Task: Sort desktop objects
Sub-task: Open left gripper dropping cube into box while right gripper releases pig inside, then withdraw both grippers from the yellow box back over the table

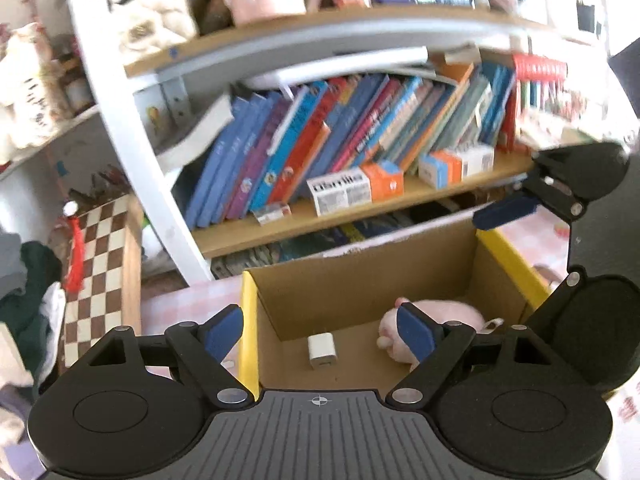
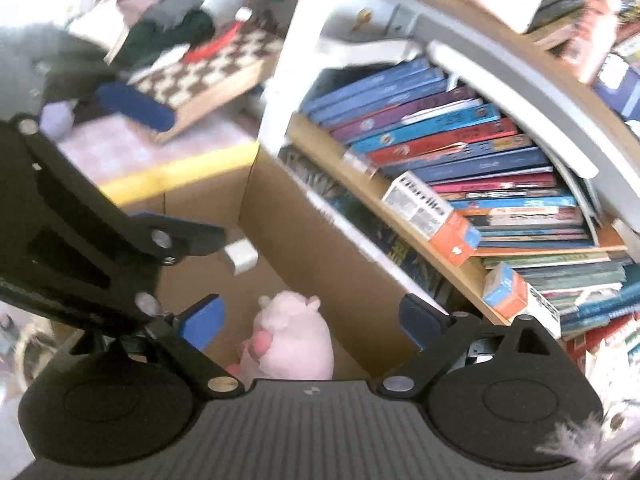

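The soft pink plush toy (image 1: 436,318) is partly hidden behind a blue fingertip pad (image 1: 416,332) in the left wrist view; in the right wrist view its lower part (image 2: 296,340) is covered by the gripper body; the titles on the leaning colourful books (image 1: 320,140) are too blurred to read; the small white rectangular block (image 2: 241,258) is partly behind the other gripper's black arm.

The left gripper (image 1: 318,330) is built from matte black plastic, with two round black discs at its base and a grey ribbed plate between them. A small crosshair mark is printed on this plate. Silver round screws are set at the joints of the black linkage bars. The fingers (image 1: 416,330) are covered with blue pads. The same black body, grey ribbed plate and blue pads are seen on the right gripper (image 2: 310,322).
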`<state>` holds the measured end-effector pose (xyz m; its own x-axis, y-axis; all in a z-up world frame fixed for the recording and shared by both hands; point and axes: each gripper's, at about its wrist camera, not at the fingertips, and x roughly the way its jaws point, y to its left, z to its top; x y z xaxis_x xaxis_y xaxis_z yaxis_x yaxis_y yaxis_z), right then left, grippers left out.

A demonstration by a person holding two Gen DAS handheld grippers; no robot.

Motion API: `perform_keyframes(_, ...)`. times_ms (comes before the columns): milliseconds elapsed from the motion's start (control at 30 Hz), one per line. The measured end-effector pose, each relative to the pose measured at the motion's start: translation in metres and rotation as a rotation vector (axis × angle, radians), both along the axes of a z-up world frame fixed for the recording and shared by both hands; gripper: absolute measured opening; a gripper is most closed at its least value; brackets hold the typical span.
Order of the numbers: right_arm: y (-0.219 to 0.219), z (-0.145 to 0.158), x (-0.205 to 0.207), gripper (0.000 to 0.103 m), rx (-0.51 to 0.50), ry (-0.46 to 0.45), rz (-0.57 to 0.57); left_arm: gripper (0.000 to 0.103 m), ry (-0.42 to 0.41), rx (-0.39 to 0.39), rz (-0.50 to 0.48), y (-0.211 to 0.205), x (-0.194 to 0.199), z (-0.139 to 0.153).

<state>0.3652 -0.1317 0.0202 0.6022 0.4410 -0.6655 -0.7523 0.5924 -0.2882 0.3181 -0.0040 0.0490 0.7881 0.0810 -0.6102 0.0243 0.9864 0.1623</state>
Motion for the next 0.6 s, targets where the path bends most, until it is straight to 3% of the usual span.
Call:
perform_keyframes(167, -0.017, 0.013, -0.017, 0.095, 0.097, -0.021, -0.044, 0.087, -0.057, -0.032, 0.045, 0.004, -0.030, 0.014)
perform_keyframes(467, -0.041, 0.017, -0.058, 0.095, 0.103, -0.102, -0.095, 0.088, -0.089, -0.018, 0.037, 0.004, -0.079, 0.021)
perform_keyframes(600, -0.051, 0.020, -0.079, 0.095, 0.131, -0.101, -0.140, 0.088, -0.102, -0.049, 0.055, 0.010, -0.102, 0.023)
